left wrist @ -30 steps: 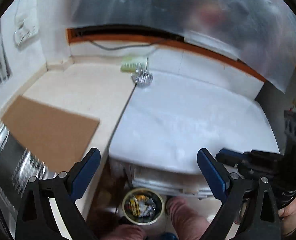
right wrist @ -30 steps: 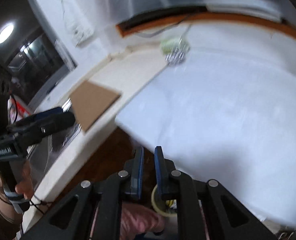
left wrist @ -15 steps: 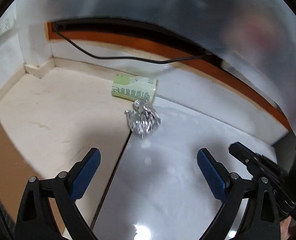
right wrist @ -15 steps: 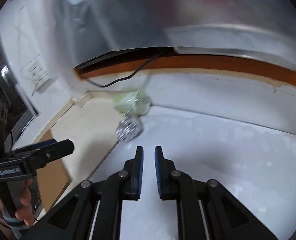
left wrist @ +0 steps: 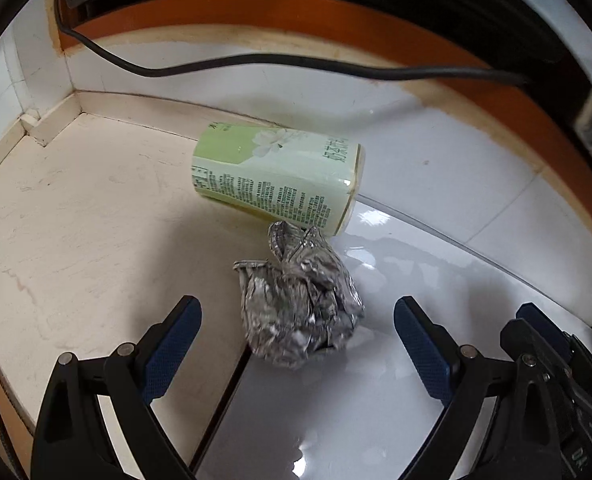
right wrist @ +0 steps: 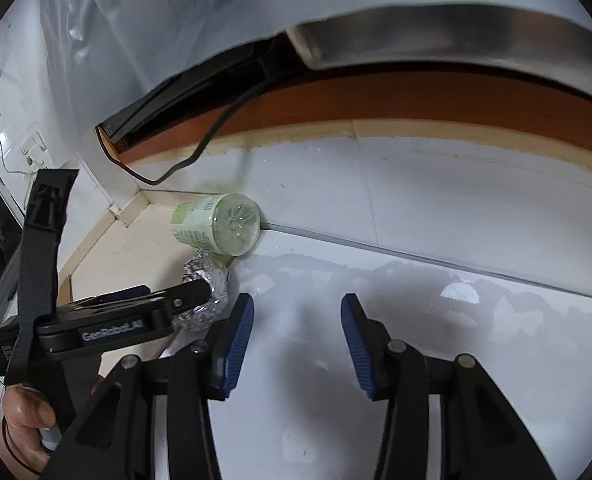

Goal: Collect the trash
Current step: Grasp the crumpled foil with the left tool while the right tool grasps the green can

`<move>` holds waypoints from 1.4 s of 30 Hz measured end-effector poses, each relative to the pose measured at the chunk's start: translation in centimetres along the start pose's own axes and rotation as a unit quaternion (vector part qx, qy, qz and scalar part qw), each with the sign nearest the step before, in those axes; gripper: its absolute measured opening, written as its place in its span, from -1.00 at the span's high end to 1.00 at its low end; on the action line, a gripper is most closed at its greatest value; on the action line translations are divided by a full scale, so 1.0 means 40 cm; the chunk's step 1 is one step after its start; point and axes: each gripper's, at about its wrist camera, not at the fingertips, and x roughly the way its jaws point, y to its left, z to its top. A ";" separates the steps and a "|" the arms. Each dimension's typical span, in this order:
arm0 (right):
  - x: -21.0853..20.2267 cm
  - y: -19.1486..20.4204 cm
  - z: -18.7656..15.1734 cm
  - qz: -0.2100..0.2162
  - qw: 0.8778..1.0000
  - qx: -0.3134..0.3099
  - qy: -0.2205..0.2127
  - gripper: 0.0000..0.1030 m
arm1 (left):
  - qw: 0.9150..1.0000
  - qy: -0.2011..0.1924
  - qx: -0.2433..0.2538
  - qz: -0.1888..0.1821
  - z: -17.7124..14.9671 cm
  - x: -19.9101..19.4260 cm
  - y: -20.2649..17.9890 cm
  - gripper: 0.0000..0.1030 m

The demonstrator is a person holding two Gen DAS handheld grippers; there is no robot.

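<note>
Both grippers had closed in on the counter corner, and the right gripper [right wrist: 296, 340] had opened. We straddled the foil ball [left wrist: 300, 312] beside the bottle [left wrist: 275, 180] with the left gripper [left wrist: 296, 344] spread; light and crushable, it wanted a grip across its middle.

Crumpled shiny metal foil ball [left wrist: 300, 308]; glossy green plastic bottle [left wrist: 279, 178]; matt cream stone desk [left wrist: 75, 216], glossy white panel [left wrist: 376, 400]; textured blue rubbery pads [left wrist: 171, 344].

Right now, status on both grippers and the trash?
Left gripper open, straddling foil ball. Right gripper open, holding nothing. Green bottle lies behind foil, against wall.
</note>
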 end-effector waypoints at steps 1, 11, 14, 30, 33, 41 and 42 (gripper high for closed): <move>0.006 0.000 0.001 0.001 1.000 -0.001 0.001 0.11 | 1.000 -0.001 -0.001 0.003 0.000 0.006 -0.002 -0.77; 0.035 0.046 0.007 0.014 0.999 -0.034 0.007 0.11 | 1.000 0.002 -0.019 -0.015 -0.017 0.009 0.032 -0.28; 0.035 0.081 0.020 0.016 0.998 -0.058 0.003 0.11 | 0.999 -0.011 -0.021 -0.024 -0.042 -0.032 0.049 -0.28; 0.172 0.373 0.107 -0.027 0.943 -0.330 0.028 0.11 | 0.997 -0.060 -0.041 0.004 -0.063 -0.211 0.298 -0.28; 0.219 0.397 0.116 -0.055 0.924 -0.376 0.043 0.11 | 0.997 -0.057 -0.049 0.003 -0.056 -0.207 0.331 -0.28; 0.301 0.410 0.118 -0.103 0.883 -0.452 0.071 -0.03 | 0.997 -0.052 -0.056 -0.007 -0.052 -0.171 0.369 -0.28; 0.308 0.412 0.117 -0.108 0.880 -0.458 0.072 -0.07 | 0.997 -0.050 -0.055 -0.007 -0.050 -0.164 0.372 -0.28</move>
